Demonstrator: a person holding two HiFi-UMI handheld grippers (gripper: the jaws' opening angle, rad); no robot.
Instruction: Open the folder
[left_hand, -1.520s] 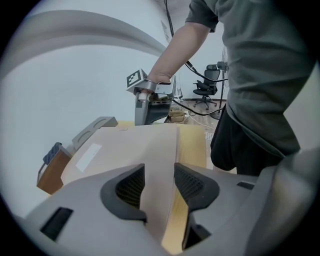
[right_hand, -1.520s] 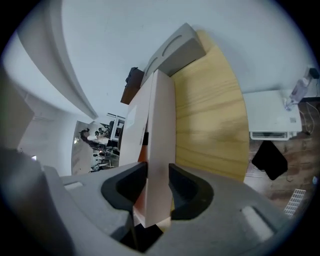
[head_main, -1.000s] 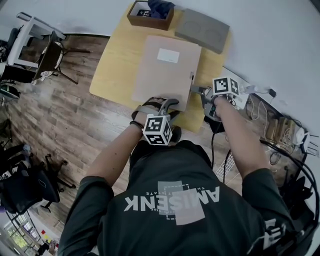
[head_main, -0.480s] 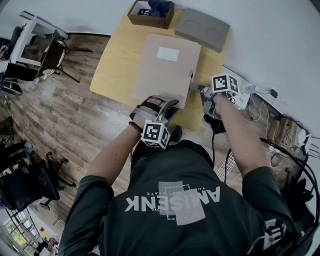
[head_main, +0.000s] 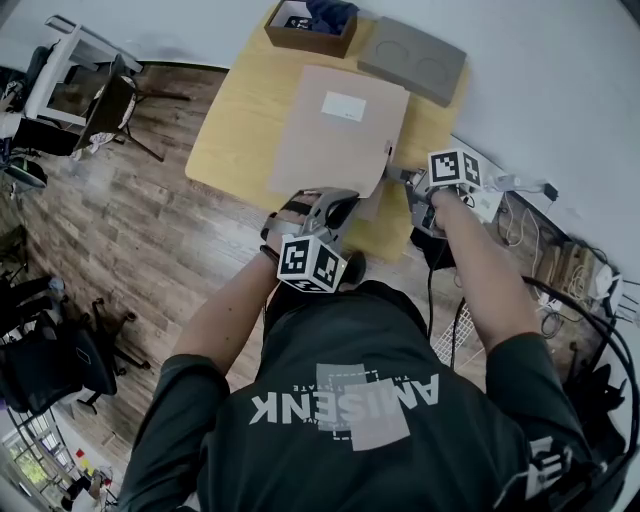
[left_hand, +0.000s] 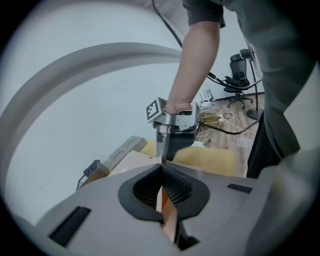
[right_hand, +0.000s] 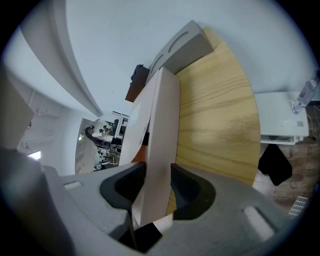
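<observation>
Left gripper (left_hand: 161, 167) has just closed on the edge of the folder (left_hand: 168, 211).

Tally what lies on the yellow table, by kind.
folder: 1
box: 1
grey tray: 1
Total on the table: 3

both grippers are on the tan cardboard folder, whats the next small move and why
Probably lift the left gripper, swinging the thin cover upward: its jaws have just closed on it, and the right gripper clamps the tan cardboard folder's thick side, steadying it.
</observation>
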